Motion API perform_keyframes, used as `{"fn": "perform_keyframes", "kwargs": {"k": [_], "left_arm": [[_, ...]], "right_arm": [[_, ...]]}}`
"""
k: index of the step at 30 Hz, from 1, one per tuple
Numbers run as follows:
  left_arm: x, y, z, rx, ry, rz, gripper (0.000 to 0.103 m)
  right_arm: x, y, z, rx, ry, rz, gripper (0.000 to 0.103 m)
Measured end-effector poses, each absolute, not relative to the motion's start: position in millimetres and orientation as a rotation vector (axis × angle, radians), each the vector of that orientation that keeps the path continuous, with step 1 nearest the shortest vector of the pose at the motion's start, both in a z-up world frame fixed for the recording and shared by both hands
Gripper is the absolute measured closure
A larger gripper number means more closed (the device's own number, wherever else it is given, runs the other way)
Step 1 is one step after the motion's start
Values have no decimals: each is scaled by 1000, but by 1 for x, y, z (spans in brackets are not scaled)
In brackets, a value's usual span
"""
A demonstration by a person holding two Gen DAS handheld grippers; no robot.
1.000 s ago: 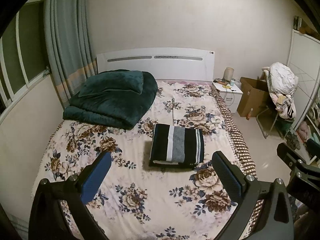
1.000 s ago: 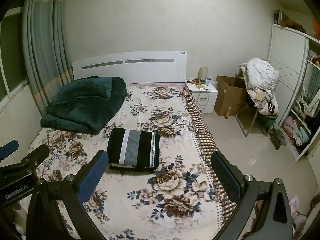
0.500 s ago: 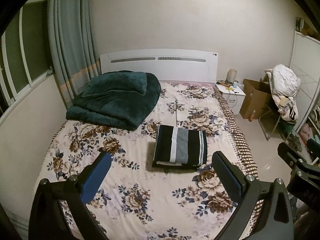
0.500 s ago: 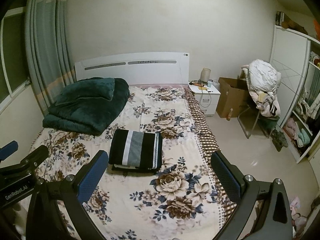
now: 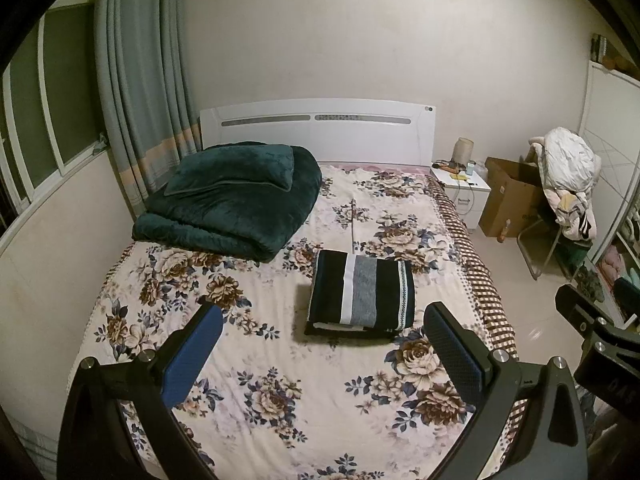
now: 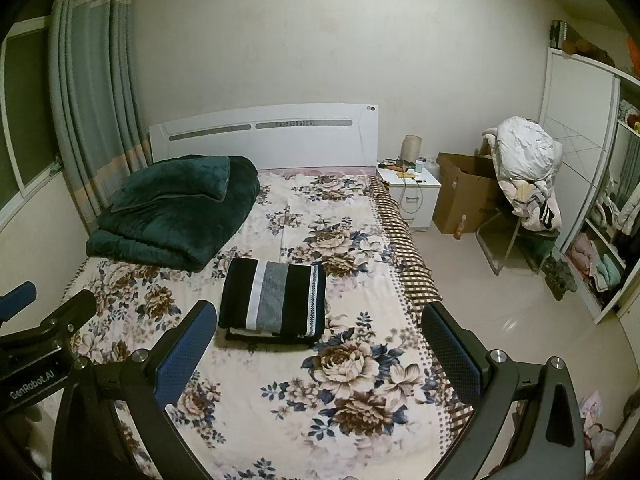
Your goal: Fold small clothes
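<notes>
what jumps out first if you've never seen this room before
First the folded striped garment, black with white and grey bands, lying flat mid-bed on the floral bedspread. Behind it to the left, a bulky dark green blanket sits folded by the white headboard. Up close, the left gripper and right gripper hover open and empty.

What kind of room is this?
A home bedroom, most likely: a bed with a floral sheet and white headboard, a bedside cabinet, and a folded striped garment lying on the bed.
</notes>
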State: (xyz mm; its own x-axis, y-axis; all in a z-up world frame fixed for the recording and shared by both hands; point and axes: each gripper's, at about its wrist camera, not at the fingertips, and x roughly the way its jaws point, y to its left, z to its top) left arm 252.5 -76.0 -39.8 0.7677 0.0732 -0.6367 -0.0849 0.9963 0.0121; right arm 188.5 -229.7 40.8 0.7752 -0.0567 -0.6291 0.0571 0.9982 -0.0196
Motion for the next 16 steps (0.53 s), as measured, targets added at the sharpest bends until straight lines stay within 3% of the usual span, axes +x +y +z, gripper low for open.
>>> {"fn": "perform_keyframes", "kwargs": {"k": [16], "left_arm": [[249,-71,-37,-17,681,84,0]], "right_arm": [[185,-229,40,6,678,-66,0]]}}
